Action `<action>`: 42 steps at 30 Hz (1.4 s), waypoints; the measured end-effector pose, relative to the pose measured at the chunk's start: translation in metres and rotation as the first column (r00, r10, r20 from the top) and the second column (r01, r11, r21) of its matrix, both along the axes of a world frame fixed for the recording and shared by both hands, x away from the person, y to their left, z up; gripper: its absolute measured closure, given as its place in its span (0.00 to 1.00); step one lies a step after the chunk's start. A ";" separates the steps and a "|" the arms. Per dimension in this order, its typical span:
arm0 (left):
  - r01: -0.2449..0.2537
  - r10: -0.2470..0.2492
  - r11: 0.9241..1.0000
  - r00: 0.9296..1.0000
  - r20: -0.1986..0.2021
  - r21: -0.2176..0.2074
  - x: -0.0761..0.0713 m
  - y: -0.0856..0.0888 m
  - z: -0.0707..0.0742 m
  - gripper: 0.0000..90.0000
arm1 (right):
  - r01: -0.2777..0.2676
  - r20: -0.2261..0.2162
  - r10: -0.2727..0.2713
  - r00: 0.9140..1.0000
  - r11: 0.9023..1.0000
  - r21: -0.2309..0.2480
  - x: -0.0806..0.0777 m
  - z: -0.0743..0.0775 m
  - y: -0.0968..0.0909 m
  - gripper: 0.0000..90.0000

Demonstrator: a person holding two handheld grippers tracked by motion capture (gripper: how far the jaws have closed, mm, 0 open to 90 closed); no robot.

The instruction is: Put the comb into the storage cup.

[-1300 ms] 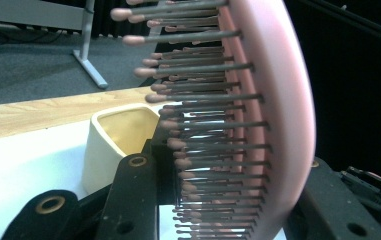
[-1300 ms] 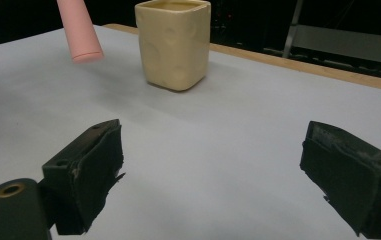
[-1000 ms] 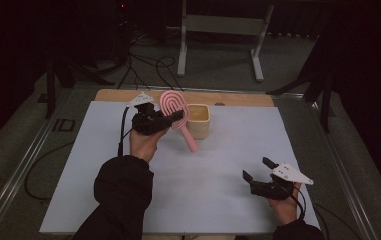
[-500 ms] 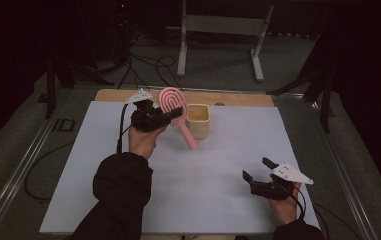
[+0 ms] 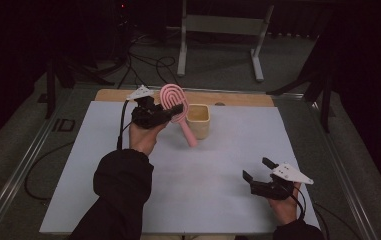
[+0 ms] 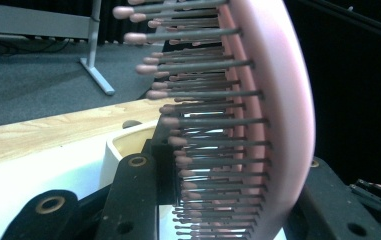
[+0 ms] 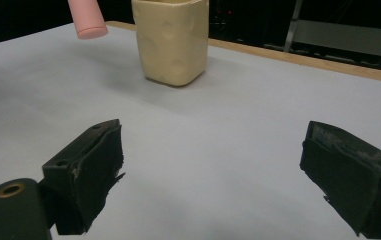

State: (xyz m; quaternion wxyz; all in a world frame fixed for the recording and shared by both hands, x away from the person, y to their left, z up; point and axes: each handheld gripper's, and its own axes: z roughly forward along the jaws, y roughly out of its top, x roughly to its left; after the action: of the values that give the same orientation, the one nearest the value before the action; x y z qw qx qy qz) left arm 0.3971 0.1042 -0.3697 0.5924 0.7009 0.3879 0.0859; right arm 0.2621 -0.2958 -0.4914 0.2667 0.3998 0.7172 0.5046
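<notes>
I have the left tongs (image 5: 170, 114) clenched on the pink plastic bristle hairbrush's (image 5: 174, 97) head, handle tilted down beside the cream square cup (image 5: 198, 120) for dropping in, while the right tongs (image 5: 258, 170) wait released over the white surface (image 5: 203, 170).

In front of my right tongs (image 5: 259, 173) the white table (image 5: 218, 170) lies bare, so I can pass. Farther ahead the yellow cup (image 5: 198, 120) stands in the way. The pink brush (image 5: 176, 107) in my left tongs (image 5: 170, 112) hangs just beside it.
</notes>
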 end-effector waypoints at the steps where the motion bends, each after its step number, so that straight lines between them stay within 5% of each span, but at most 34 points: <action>1: -0.001 0.001 1.000 1.000 0.000 -0.001 0.000 0.000 0.000 0.71 | 0.000 0.000 0.000 1.000 1.000 0.000 0.000 0.000 0.000 0.11; 42: -0.034 0.033 0.999 0.999 0.009 0.008 0.012 0.001 0.008 0.72 | -0.004 0.002 0.004 1.000 1.000 -0.002 0.000 0.000 0.001 0.11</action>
State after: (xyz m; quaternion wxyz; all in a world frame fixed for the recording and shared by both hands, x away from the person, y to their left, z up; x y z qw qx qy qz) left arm 0.4095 0.1049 -0.3613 0.5897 0.6963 0.3965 0.1006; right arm 0.2620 -0.2952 -0.4916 0.2666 0.3975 0.7183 0.5049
